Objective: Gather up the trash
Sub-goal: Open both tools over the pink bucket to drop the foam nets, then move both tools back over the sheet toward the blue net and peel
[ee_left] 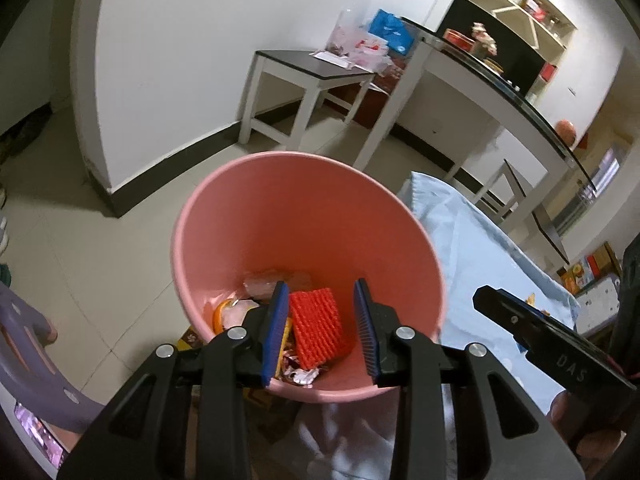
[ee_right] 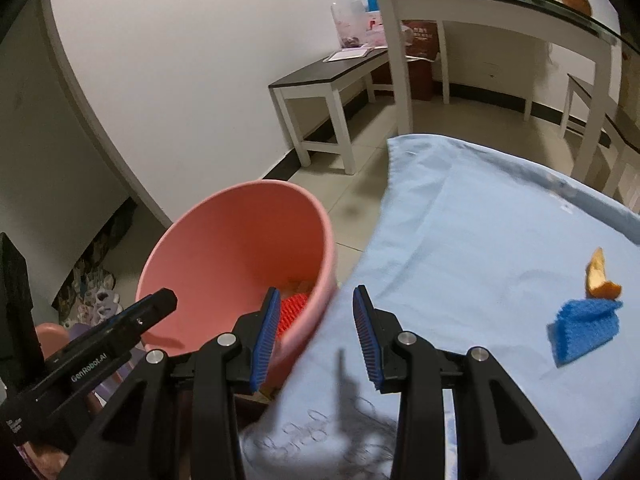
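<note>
Left wrist view: left gripper (ee_left: 322,328), black arms with blue ribbed pads, pointing down into a pink bucket (ee_left: 256,220). Jaws stand apart with nothing between the pads; nothing is gripped.

Bucket contents, at the bottom: one red foam net (ee_left: 318,326), lying loose below the gap between the pads; one piece of orange peel (ee_left: 220,314) at the left; crumpled wrappers (ee_left: 298,372) toward the near wall; a pale clear wrapper (ee_left: 260,286) behind.

Bucket position: on the tiled floor (ee_left: 80,260), just beside the edge of a light blue cloth (ee_left: 480,248) covering a raised surface. The right gripper's black body shows at the right edge of this view, with part of a hand (ee_left: 580,432) below it.

Right wrist view: right gripper (ee_right: 316,336), same build, held over the near edge of the cloth, beside the bucket's rim. Jaws part-open, empty; the bucket wall and bare cloth show through the gap.

Trash on the cloth, well to the right of the right gripper: one blue foam net (ee_right: 584,328), folded; one curled orange peel strip (ee_right: 598,276), touching the net's upper edge.

Background: white bench with dark top (ee_right: 320,80) against the wall; glass-topped white table (ee_right: 500,4) behind it.
</note>
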A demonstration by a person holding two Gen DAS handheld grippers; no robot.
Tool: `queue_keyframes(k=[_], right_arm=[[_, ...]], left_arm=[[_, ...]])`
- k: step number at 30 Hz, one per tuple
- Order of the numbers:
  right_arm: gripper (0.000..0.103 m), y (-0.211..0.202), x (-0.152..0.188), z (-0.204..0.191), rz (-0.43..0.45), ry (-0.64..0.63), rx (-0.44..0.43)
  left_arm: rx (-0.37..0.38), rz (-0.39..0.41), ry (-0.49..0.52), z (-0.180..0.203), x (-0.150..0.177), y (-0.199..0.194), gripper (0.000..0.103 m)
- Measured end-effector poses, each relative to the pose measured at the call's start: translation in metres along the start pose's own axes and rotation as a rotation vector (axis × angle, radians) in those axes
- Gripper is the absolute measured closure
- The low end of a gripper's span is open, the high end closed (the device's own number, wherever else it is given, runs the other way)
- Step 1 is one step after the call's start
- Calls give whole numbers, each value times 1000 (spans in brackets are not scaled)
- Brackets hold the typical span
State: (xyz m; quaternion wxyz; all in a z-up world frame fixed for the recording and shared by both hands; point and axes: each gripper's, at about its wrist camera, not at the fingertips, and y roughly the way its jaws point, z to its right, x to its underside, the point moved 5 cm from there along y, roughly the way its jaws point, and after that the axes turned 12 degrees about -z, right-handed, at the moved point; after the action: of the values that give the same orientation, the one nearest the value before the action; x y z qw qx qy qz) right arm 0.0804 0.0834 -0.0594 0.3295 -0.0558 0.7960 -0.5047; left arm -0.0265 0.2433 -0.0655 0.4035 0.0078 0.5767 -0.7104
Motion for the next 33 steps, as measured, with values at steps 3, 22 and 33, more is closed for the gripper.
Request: queue_keyframes(k=[3,22,33], right_arm=[[66,-8,6,14,9,25,3],[66,-53,42,83,56,154,14],[66,-67,54,116,75,217,11]], left_arm=[[-10,14,40,13,3,-4,69],[-88,-25,161,69,17,2,69],[-107,-40,222,95,25,10,69]])
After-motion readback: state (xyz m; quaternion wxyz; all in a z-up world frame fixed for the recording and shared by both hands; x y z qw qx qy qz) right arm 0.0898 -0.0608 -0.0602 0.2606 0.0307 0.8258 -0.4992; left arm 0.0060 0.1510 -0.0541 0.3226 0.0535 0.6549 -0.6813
